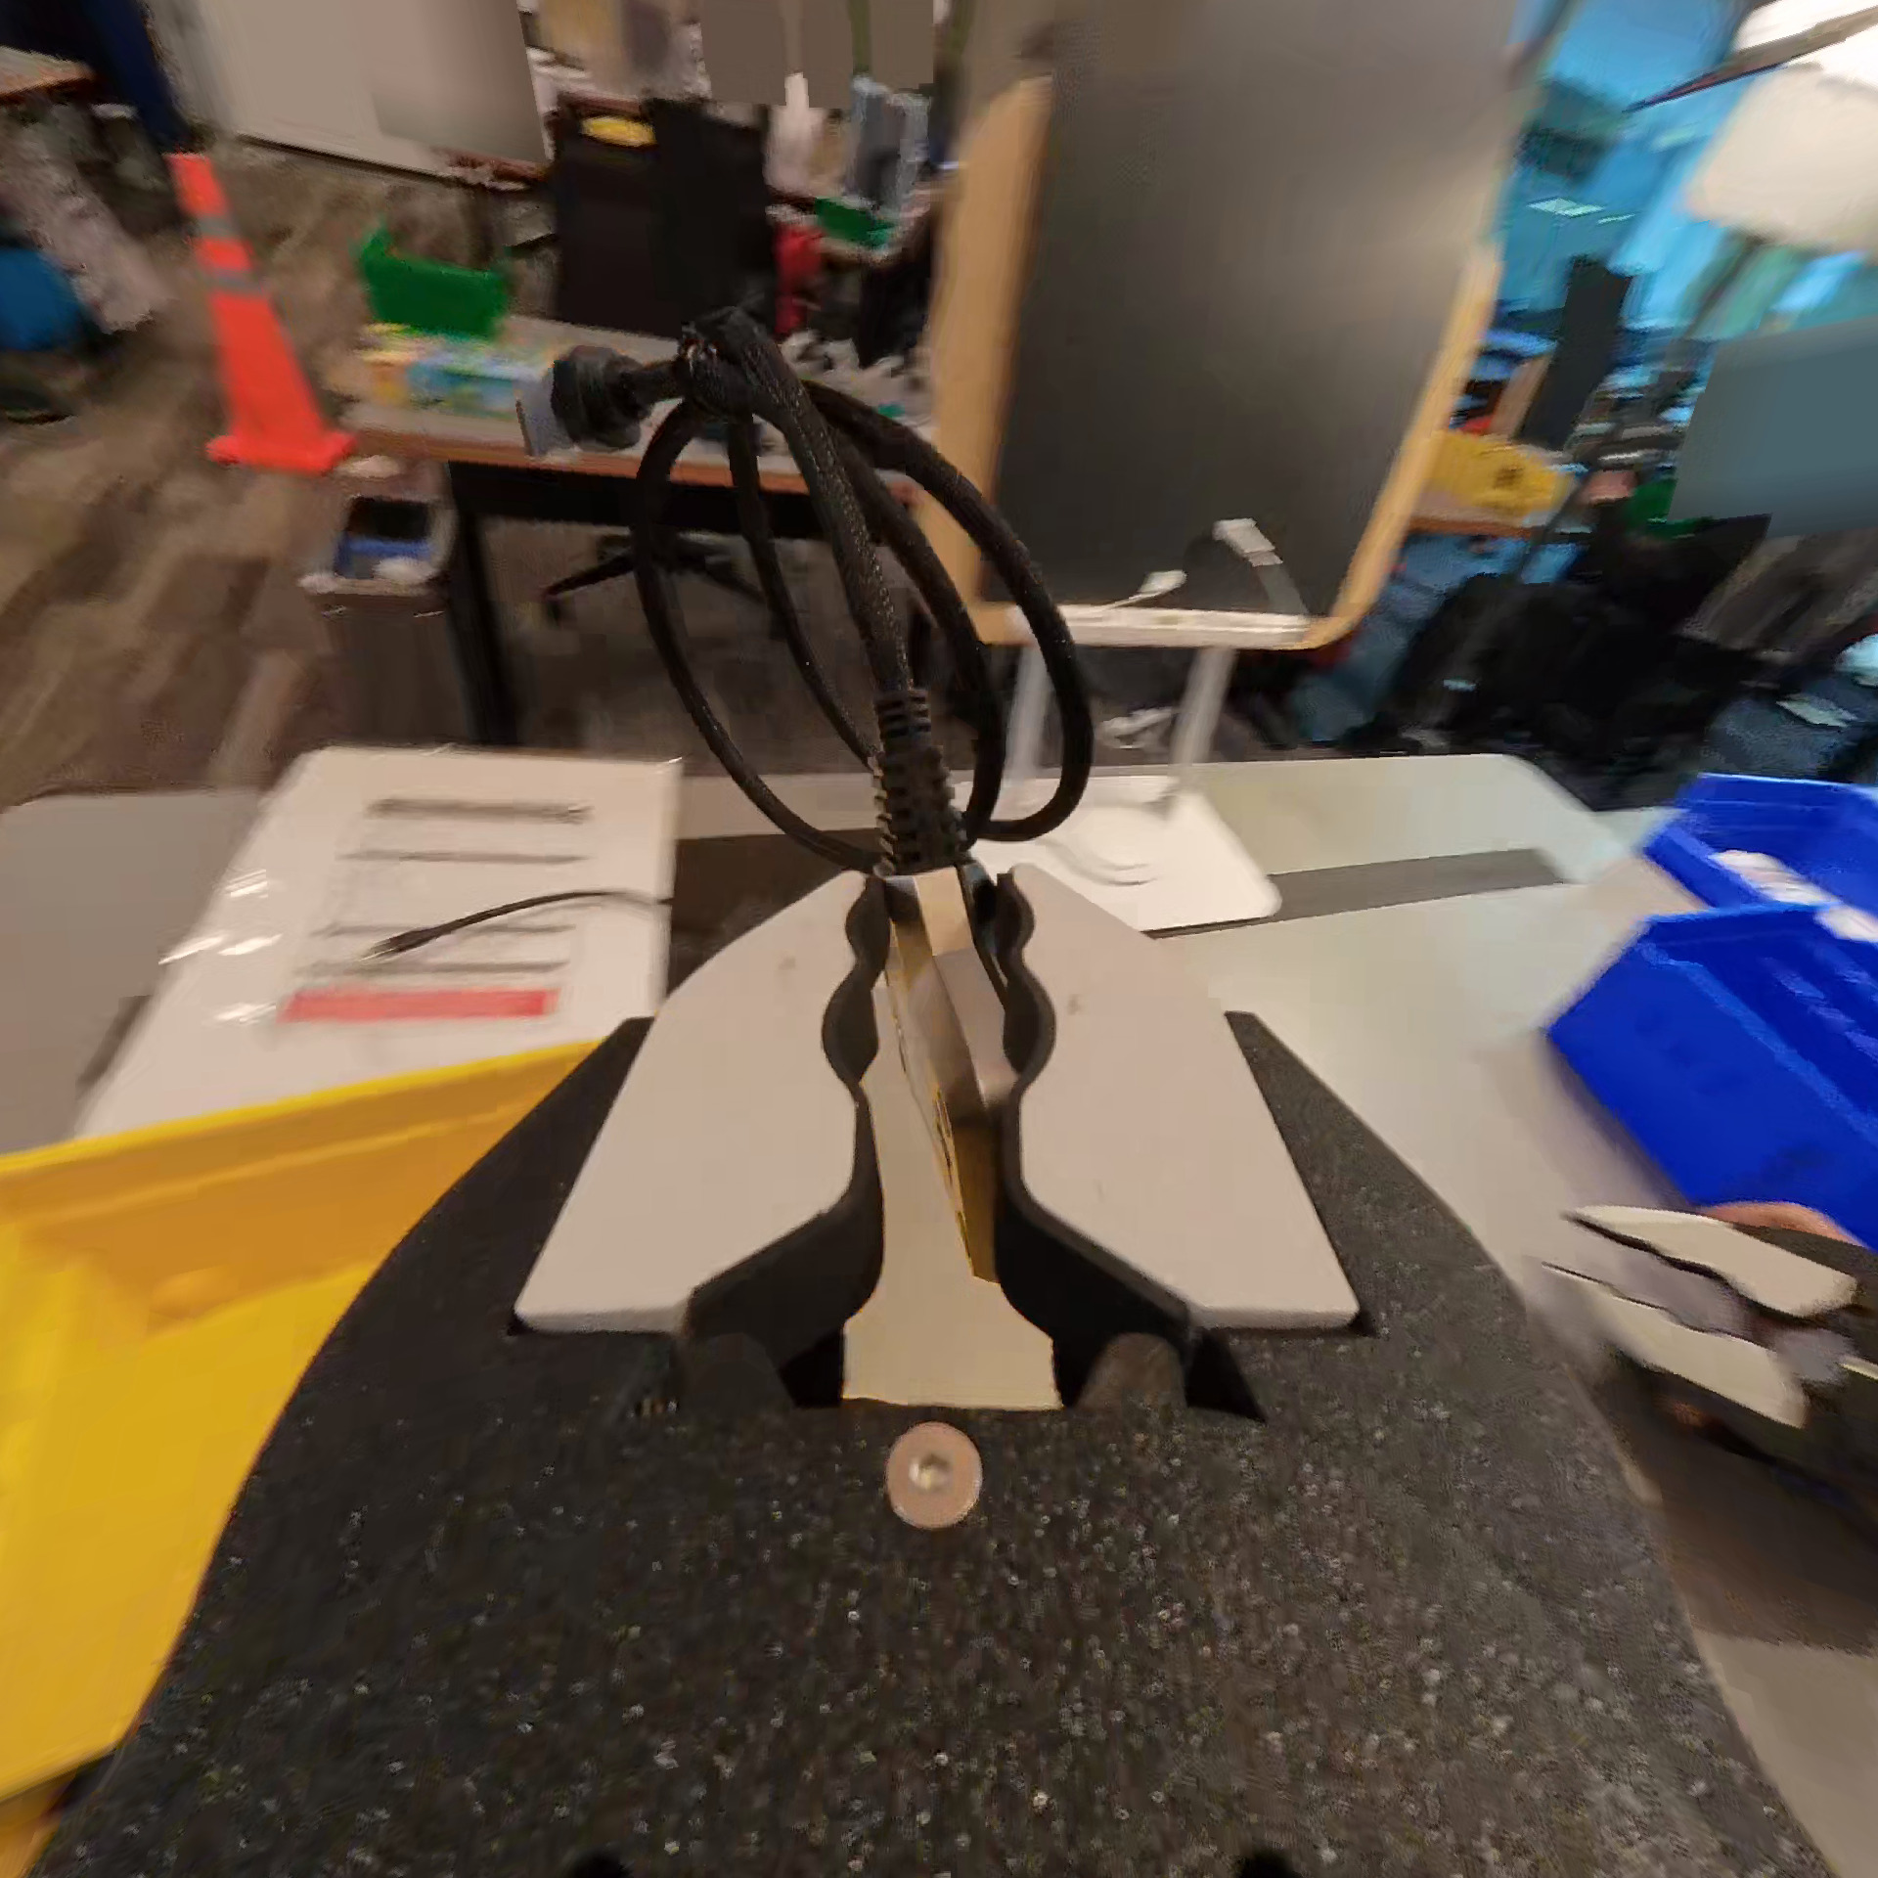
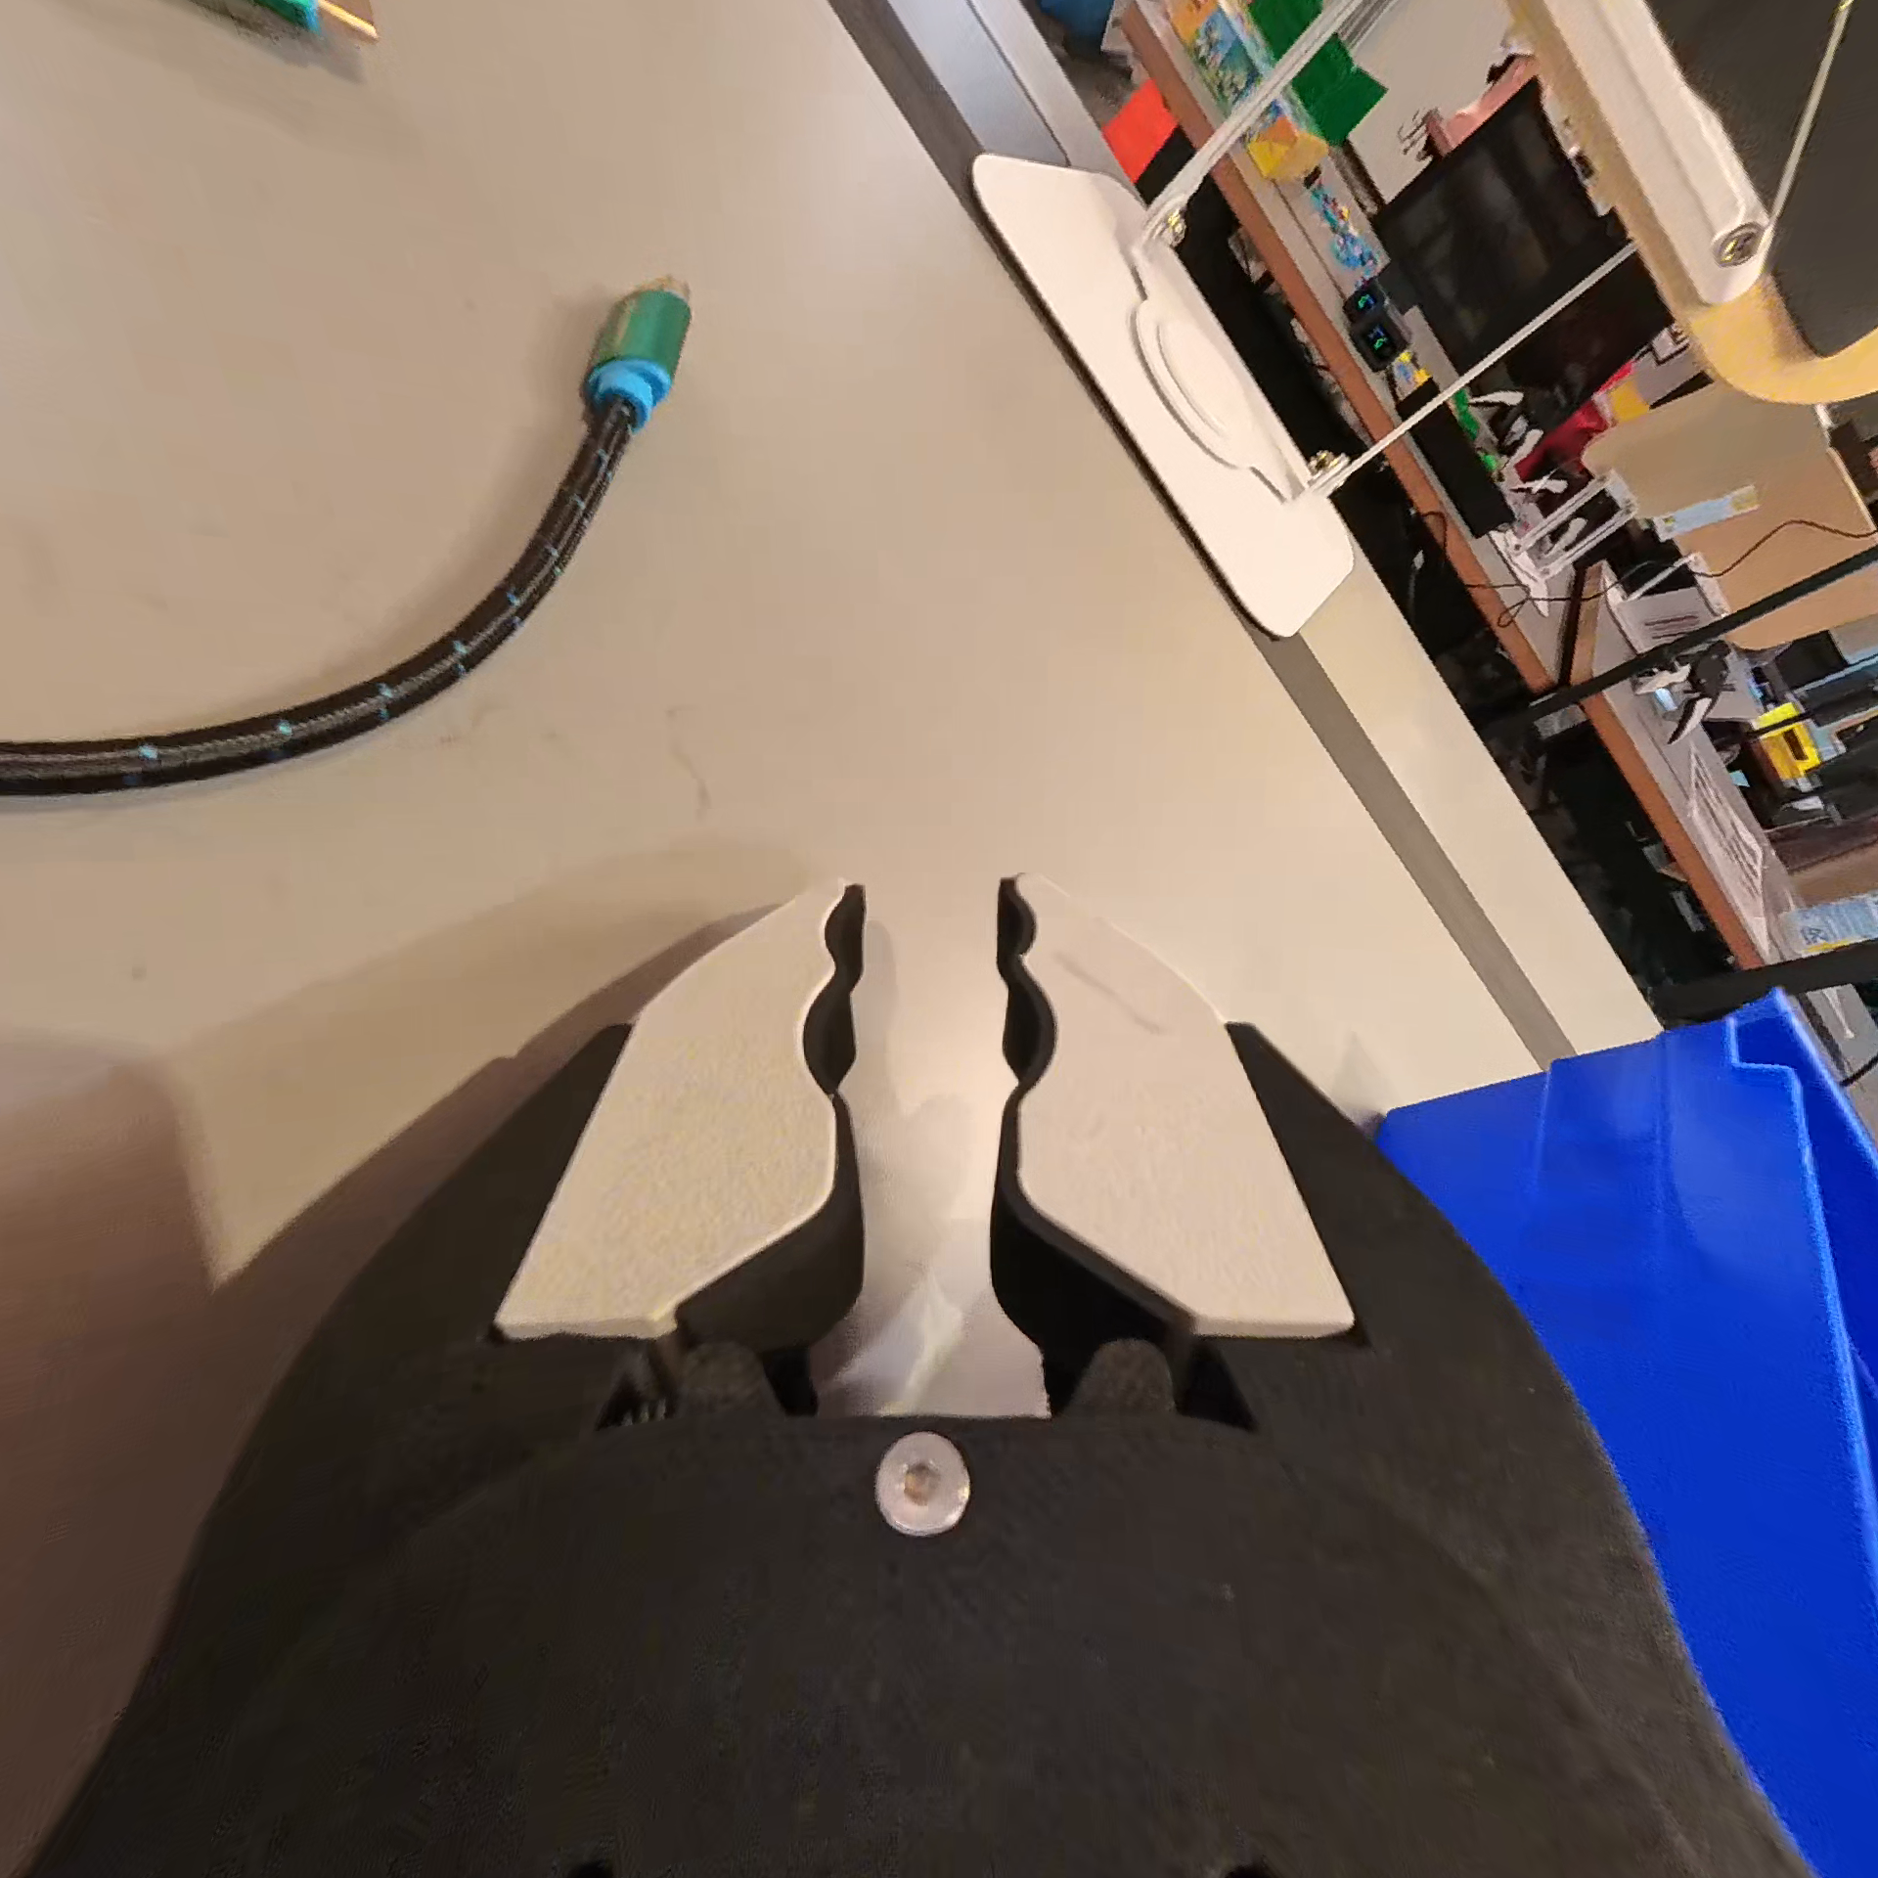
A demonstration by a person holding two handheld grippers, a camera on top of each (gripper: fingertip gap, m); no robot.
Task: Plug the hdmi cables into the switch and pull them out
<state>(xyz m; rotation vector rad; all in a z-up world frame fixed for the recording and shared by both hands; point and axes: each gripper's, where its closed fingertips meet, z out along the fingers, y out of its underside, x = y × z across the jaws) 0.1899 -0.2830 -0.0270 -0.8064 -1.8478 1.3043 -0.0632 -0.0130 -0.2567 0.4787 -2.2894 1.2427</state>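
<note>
Between the fingers of the left gripper (image 1: pixel 935 894) sits a flat silver metal switch box (image 1: pixel 940 1026), clamped tight and lifted above the grey table (image 1: pixel 1423 976); its black braided cable (image 1: pixel 864 569) loops upward. Over the same table, the right gripper (image 2: pixel 930 904) holds nothing, its fingers a little apart. Near it, to the left, lies a black braided HDMI cable with green plug (image 2: pixel 635 351), and a blue plastic bin (image 2: pixel 1677 1321) stands just beside the gripper on the right.

We see even, bright indoor light and wide-angle bending at the edges. Motion blur smears the left wrist view's blue plastic bins (image 1: pixel 1748 1016). Soft shadow darkens the beige tabletop (image 2: pixel 152 1138).
</note>
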